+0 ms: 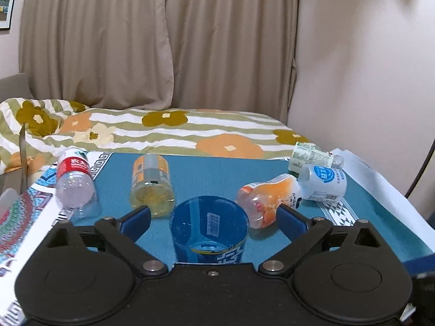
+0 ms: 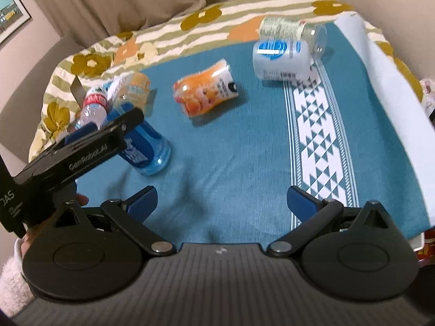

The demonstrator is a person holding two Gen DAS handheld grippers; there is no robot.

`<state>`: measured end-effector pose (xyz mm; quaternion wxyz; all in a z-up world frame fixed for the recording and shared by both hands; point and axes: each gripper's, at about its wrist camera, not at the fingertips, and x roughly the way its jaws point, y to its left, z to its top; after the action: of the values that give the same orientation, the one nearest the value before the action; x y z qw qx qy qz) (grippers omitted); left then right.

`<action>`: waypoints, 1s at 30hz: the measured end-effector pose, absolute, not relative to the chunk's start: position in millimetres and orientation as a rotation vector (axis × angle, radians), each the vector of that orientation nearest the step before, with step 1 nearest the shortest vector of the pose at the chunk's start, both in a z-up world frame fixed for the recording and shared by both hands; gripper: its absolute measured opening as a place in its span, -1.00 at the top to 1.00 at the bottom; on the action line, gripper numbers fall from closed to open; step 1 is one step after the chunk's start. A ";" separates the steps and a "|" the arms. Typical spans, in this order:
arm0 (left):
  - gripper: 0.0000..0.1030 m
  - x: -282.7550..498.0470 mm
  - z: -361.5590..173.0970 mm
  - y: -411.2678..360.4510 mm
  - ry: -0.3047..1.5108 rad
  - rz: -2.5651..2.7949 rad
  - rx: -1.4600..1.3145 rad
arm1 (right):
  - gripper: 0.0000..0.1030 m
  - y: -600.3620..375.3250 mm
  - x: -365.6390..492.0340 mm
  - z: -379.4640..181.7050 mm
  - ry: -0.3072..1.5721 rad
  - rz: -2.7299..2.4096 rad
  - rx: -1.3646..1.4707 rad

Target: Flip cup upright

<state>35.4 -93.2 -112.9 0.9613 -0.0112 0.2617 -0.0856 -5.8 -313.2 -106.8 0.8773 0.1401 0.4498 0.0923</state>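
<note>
the blue cup (image 1: pixel 209 228) lies on its side on the teal cloth (image 1: pixel 214 174), its base toward the left wrist camera, between the blue pads of the left gripper (image 1: pixel 213 217). the jaws stand wide to either side of it and neither pad touches the wall. a white barcode sticker shows through the plastic, and white characters run along the lower wall (too cropped to read).

from the right wrist view the same cup (image 2: pixel 146 146) lies under the left gripper's black body, which carries white lettering that reads roughly "genrobot.ai". the right gripper (image 2: pixel 221 198) hangs over bare cloth, well apart from the cup, its jaws spread wide and holding nothing.

other containers lie tipped around: a clear bottle with a red label (image 1: pixel 74 182) in white characters at the left, a yellow-orange bottle (image 1: pixel 152 182) beside it, an orange fruit jar (image 1: pixel 269 199) just right of the cup, a white bottle with a blue round logo (image 1: pixel 325 183), and a green-labelled bottle (image 1: pixel 312 159) behind it. a floral striped bedcover (image 1: pixel 174 127) lies beyond.
</note>
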 end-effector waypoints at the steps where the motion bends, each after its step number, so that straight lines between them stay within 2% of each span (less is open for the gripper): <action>1: -0.95 33.3 -105.3 -91.4 0.542 -0.174 -0.021 | -1.00 -313.5 -6.7 -100.8 0.931 0.186 0.293; 13: -1.00 8.2 -10.4 -49.3 0.732 -0.131 -0.015 | -1.00 -285.4 -11.3 -15.8 0.852 0.097 0.135; 20: -1.00 -5.9 -7.5 -23.5 0.814 -0.088 -0.013 | -1.00 -266.7 -14.8 -2.2 0.840 0.053 0.081; 30: -1.00 -15.4 -11.4 -17.2 0.806 -0.077 0.019 | -1.00 -252.3 -25.5 -14.1 0.846 0.004 0.024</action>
<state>-15.4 -17.2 -11.4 0.9191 0.0092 0.3921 -0.0375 -25.5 -252.3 -14.1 0.9118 0.0117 0.4105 0.0018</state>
